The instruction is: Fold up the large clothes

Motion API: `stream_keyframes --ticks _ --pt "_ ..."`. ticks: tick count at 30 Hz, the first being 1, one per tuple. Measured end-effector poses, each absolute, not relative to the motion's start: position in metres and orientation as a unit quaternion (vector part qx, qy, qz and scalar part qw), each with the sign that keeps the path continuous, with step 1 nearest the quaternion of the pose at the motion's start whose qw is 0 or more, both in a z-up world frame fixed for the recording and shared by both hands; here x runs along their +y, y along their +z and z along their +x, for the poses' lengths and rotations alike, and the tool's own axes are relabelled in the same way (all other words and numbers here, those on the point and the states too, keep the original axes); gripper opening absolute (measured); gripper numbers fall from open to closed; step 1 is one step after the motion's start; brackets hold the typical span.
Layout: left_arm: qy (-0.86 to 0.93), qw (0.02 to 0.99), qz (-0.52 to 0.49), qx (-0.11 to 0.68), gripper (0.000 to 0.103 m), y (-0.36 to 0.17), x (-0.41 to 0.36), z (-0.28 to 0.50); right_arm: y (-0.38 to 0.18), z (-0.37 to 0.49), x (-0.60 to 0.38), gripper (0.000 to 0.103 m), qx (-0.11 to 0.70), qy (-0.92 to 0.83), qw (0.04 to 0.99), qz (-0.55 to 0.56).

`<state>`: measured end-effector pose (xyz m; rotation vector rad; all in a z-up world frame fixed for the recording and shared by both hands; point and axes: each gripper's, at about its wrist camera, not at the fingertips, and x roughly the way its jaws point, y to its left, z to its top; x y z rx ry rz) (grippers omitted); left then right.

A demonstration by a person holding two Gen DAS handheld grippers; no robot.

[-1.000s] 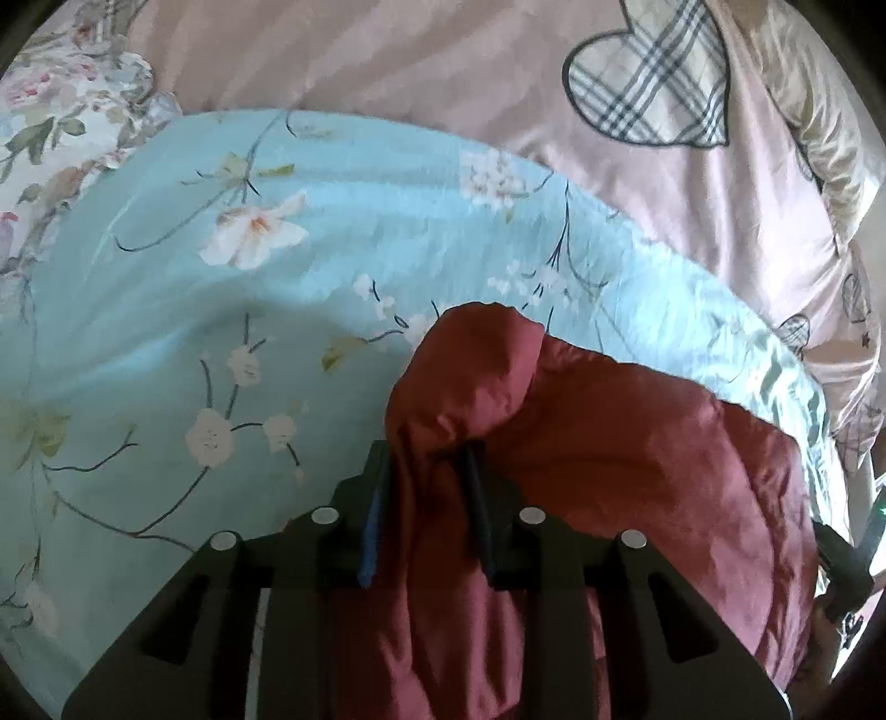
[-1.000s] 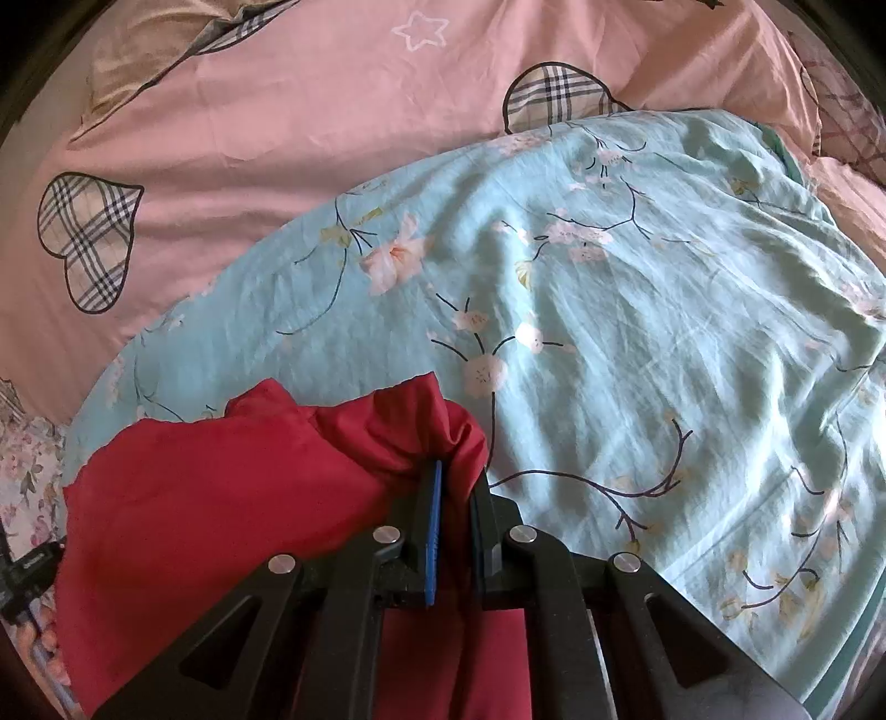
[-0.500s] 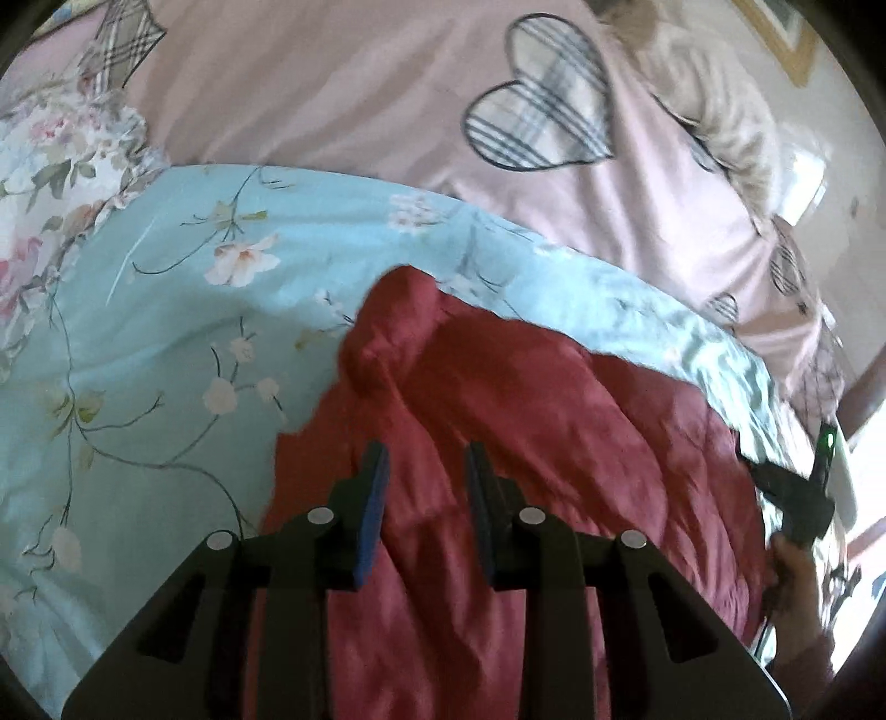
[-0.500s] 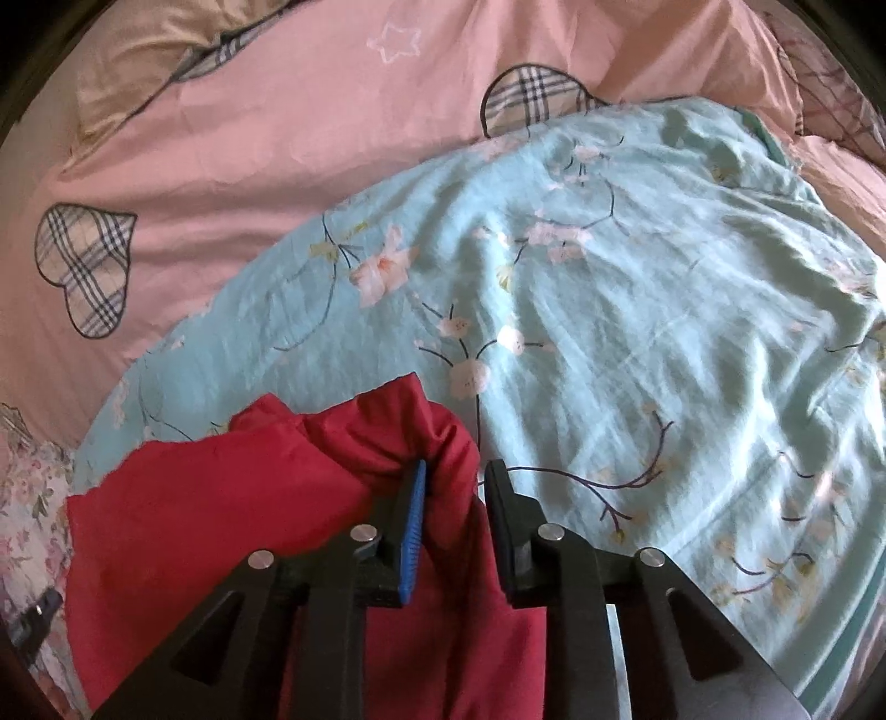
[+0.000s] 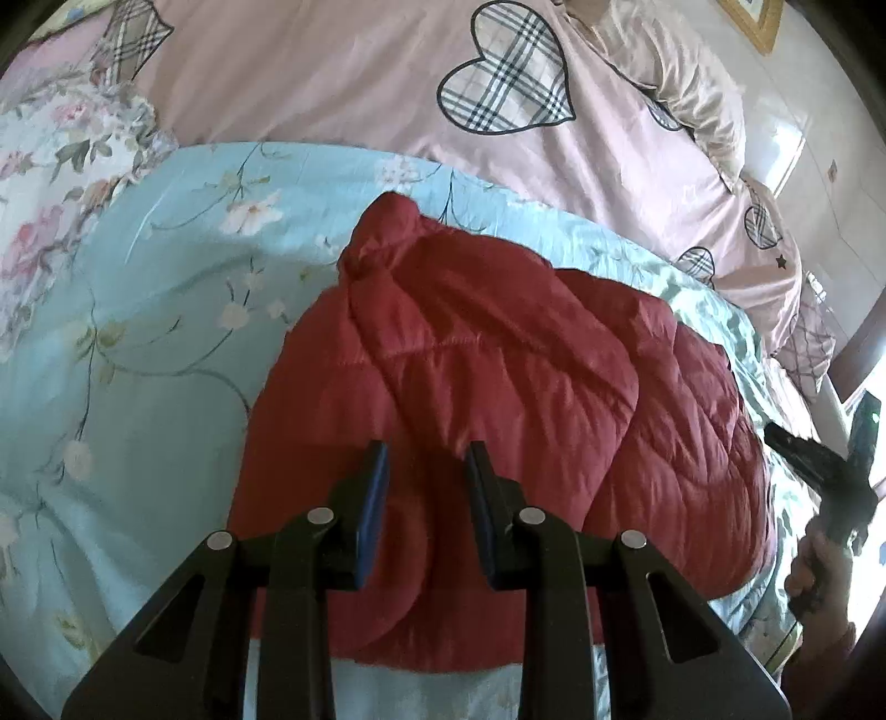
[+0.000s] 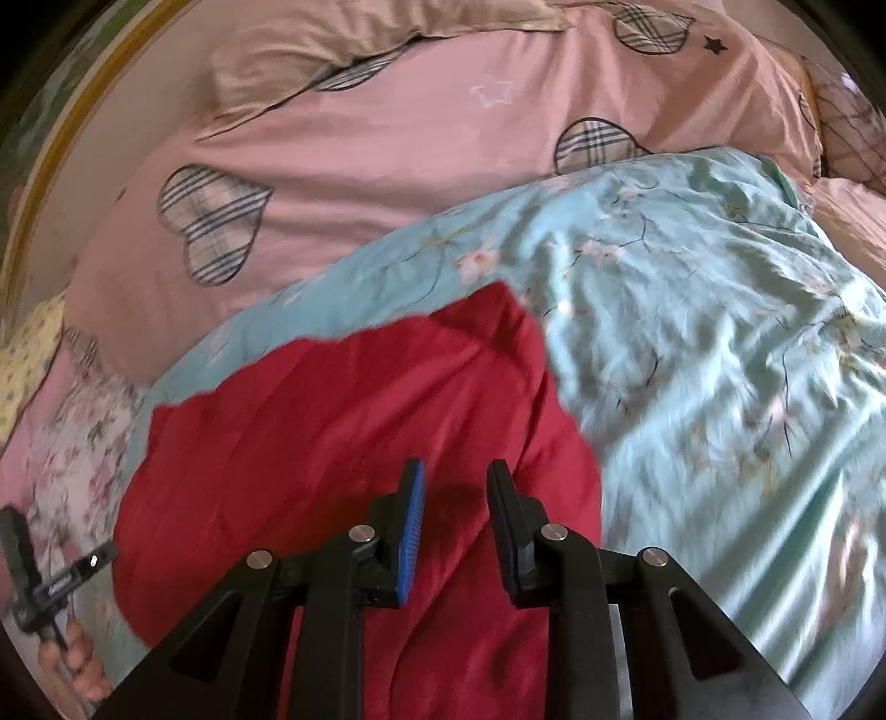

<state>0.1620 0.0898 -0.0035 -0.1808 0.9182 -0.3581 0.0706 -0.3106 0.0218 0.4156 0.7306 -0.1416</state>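
So both claws — left claw, right claw — hang slightly open, empty, over the folded red jacket; next, regrip an edge for another fold.

I'm looking at a bedroom in a home: a bed with a pink sheet printed with plaid hearts, a pale blue floral quilt over it, a pillow at the head, a framed picture on the wall.

Red quilted garment — pale-blue blossom-print cover, pink sheet with plaid hearts
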Motion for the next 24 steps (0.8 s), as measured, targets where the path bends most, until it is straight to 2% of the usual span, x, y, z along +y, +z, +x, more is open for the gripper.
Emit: stream_keyframes --ticks 5,8,15,21,24 --pt "-0.171 0.878 -0.09 0.437 0.025 -0.002 0.095 0.146 0.024 0.04 -0.291 0.031 0.36 -0.062 0.914 0.176" --pt "-0.167 0.883 -0.081 0.432 0.031 0.0 0.093 0.136 0.022 0.023 -0.282 0.031 0.365 -0.063 0.914 0.166" --pt "-0.191 0.88 -0.064 0.43 0.031 0.003 0.074 0.117 0.011 0.0 -0.257 0.033 0.381 -0.059 0.911 0.145" --pt "-0.207 0.877 -0.047 0.431 0.04 0.004 0.048 0.104 0.011 -0.002 -0.224 0.038 0.385 -0.037 0.916 0.111" --pt "-0.212 0.876 -0.032 0.431 0.055 0.004 0.035 0.101 0.01 0.004 -0.208 0.04 0.388 -0.024 0.917 0.096"
